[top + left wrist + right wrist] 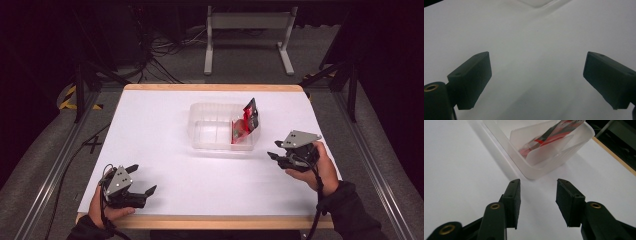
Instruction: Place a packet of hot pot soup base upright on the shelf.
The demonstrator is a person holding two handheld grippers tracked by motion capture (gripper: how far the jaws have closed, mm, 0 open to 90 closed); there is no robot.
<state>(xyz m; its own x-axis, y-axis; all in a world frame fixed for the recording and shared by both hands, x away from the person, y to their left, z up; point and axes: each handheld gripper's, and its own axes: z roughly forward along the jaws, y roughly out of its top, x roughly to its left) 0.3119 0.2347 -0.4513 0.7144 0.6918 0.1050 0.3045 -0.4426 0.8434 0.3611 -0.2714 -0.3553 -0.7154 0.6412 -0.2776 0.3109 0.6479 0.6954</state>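
White tabletop with wooden edge (150, 150) on dark carpeted floor; grey metal stand (248, 37) and cables behind. Clear plastic divided container (210, 132) mid-table, red-and-black snack packet (246, 122) leaning upright in its right compartment. Right gripper view shows packet (554, 133) slanted behind translucent divider, container corner just beyond jaws. Left gripper (138, 186) near front-left edge, jaws spread wide, empty, over bare table. Right gripper (274, 156) just right of container, jaws moderately apart, holding nothing.

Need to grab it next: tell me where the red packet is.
High view: the red packet stands tilted in the clear tray's right-hand compartment, mid-table, just beyond the right gripper.
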